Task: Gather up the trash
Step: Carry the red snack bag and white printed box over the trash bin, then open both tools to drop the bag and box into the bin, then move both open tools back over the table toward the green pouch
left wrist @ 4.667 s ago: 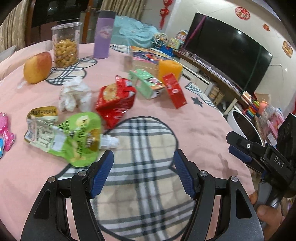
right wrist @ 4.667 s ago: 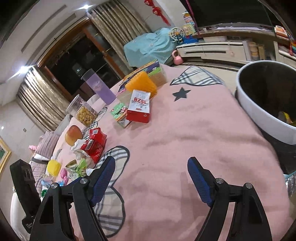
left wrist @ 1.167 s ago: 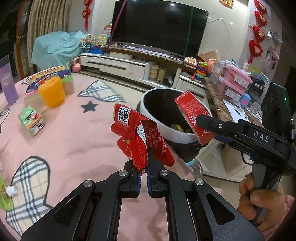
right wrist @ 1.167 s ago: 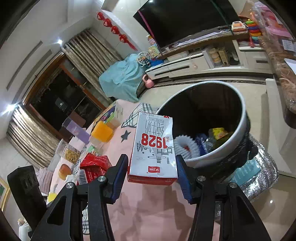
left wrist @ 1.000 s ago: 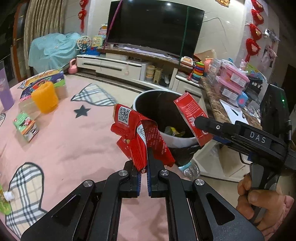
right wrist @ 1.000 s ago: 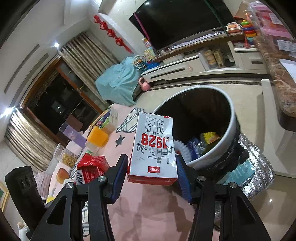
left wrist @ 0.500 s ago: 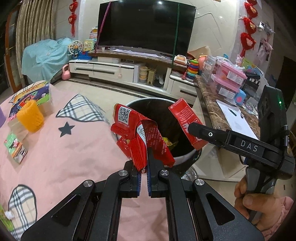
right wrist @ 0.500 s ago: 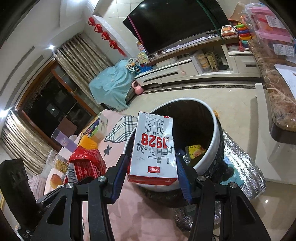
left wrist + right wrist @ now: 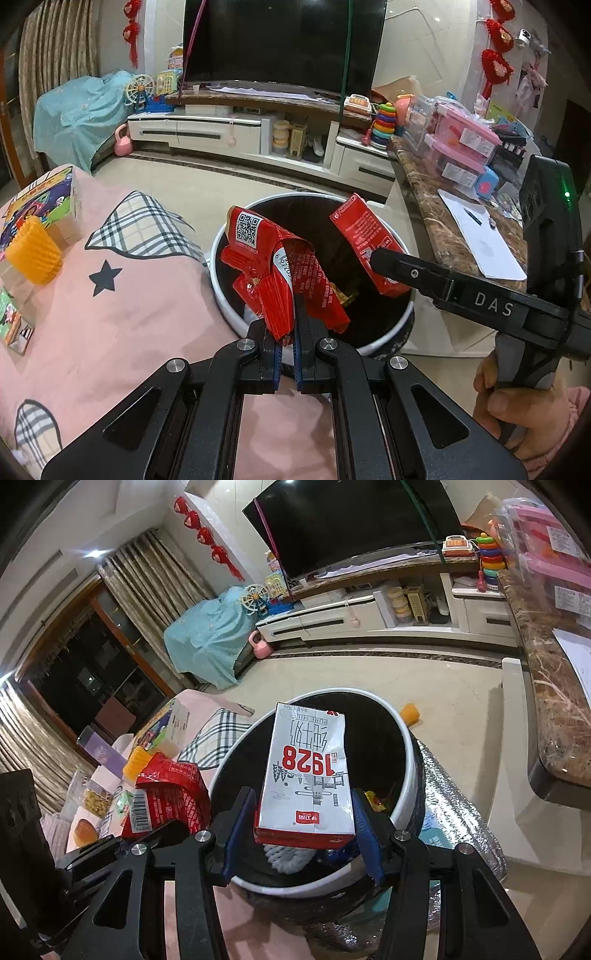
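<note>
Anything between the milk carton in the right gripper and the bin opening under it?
No. In the right wrist view the milk carton hangs over the bin mouth with nothing in between; trash lies at the bottom.

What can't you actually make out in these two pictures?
- Bin contents: both views, mostly hidden behind the red wrapper and milk carton.
- Carton's small print: right wrist view, too small.
- Person: left wrist view, only a hand, cut by the edge.
- Table's remaining trash: outside both views.
</note>
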Demonstrator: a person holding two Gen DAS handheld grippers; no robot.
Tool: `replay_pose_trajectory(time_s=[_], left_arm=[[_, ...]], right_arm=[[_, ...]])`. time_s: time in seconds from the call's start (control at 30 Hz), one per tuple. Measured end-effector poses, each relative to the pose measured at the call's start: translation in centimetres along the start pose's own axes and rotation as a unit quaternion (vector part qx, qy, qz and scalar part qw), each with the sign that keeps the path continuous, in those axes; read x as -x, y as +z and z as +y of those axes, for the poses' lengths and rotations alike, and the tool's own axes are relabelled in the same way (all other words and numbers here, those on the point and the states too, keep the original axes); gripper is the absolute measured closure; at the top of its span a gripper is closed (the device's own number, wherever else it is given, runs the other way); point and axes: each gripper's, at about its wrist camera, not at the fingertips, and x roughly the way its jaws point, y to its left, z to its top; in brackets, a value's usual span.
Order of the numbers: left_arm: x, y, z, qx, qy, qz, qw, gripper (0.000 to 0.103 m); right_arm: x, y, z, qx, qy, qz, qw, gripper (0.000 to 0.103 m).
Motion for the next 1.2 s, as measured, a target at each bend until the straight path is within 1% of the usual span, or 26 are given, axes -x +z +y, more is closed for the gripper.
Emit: replay_pose_trajectory(time_s=[0.33,0.37,0.4,0.47,0.57,0.63,0.67,0.73,0.9,1.0,1.2], left_arm=[[-1.3,1.0,0.1,0.002,0.003,0.008,1.0,0.098],[-1.4,1.0,0.1,0.004,0.003,0.009,0.9999,0.092],[-1.4,1.1,0.1,0.006,0.002,0.01,0.9999,0.09],[-1.4,1.1,0.2,0.01,0.009,0.009,0.9999,0.074],[-0.9,0.7,0.3,0.01,0.016,0.001,0.9998,0.067],[-0.5,0.3,0.5,0.015,0.018,-0.001,0.9997,0.065],[-0.3,0.0,0.8,0.018,0.02,-0.002,0.9996,0.061],[0.1,-0.7,1.3,0.028,0.025,-0.004,0.9993,0.058],[1.4,-2.6,2.9,0.056,0.037,-0.005,0.9977,0.056],[2.5,-4.0,4.1,0.078,0.043,-0.008,0.996,0.056],[4.9,-6.6,6.3,0.104,0.065,-0.017,0.9923,0.055]], right_arm=[[-0.7,0.6,-0.1,0.006,-0.008,0.007,1.0,0.05],[-0.7,0.7,0.0,0.008,-0.008,0.008,1.0,0.049],[-0.7,0.8,0.0,0.009,-0.008,0.008,1.0,0.047],[-0.6,0.8,0.0,0.009,-0.007,0.008,1.0,0.047],[-0.5,0.8,-0.2,0.007,-0.004,0.01,1.0,0.046],[-0.2,0.6,-0.2,0.007,-0.006,0.007,1.0,0.042],[-0.1,0.5,-0.1,0.006,-0.005,0.005,1.0,0.04],[0.1,0.2,0.0,0.004,-0.002,0.004,1.0,0.039],[0.8,-0.7,1.3,0.008,0.014,-0.003,1.0,0.029],[1.2,-1.3,2.3,0.014,0.022,-0.007,1.0,0.027],[1.6,-3.0,4.9,0.023,0.048,-0.011,0.999,0.022]])
